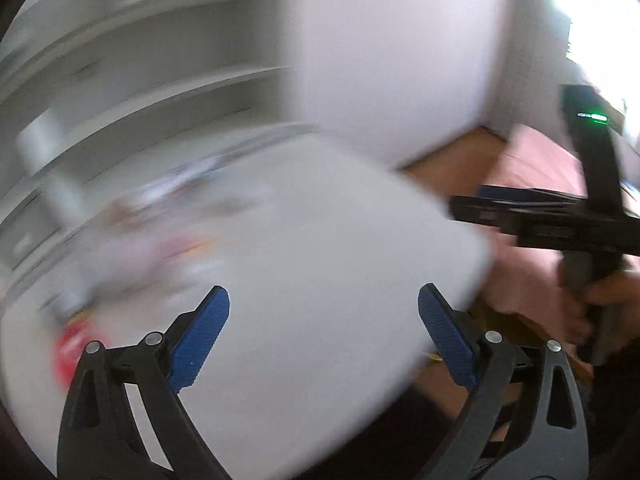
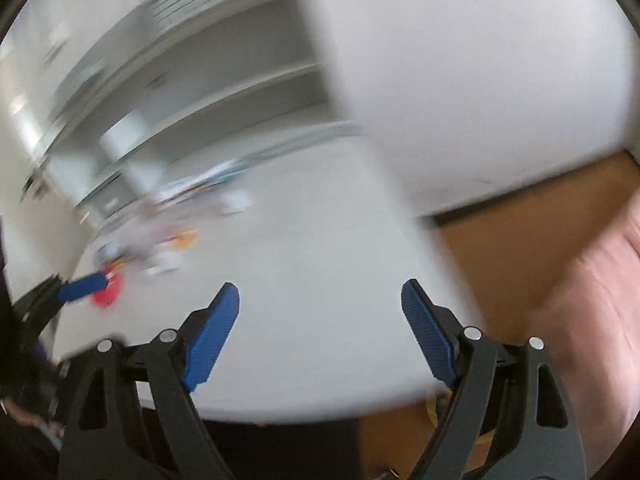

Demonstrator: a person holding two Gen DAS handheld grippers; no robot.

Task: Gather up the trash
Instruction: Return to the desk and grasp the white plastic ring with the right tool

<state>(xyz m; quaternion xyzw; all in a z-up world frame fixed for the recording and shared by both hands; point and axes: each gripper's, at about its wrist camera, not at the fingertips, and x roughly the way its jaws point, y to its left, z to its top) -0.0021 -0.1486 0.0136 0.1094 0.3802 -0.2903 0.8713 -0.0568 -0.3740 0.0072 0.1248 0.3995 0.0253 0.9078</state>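
Hovering over the white rectangular tabletop (image 1: 320,280) with both tools empty. The left gripper (image 1: 324,316), black frame with blue ribbed pads, has its jaws spread wide apart and nothing between them; the right gripper (image 2: 320,312), same build, is likewise spread and bare. Both views are badly smeared, so fine detail is lost.

Trash location: a loose scatter of small pale, pink and orange scraps (image 2: 168,236) lies on the far left part of the tabletop, near the white shelving (image 2: 224,92) behind it. A small red crumpled piece (image 2: 108,294) sits at the near left end of that scatter, well apart from the right gripper's pads. In the left wrist view the same red piece (image 1: 70,346) shows just left of the left gripper's frame. What each scrap is made of cannot be told (blur).

No bin or bag is identifiable in either view.

Judgement on the step in hand: this looks like the approach before a pick. To do it well:
- settle the hands until the views sharpen before committing;
- take the red piece first with the left gripper, being nearest;
- come in low, pads straddling the piece, and close only once it sits between them;
- keep the right gripper clear of the left's path.
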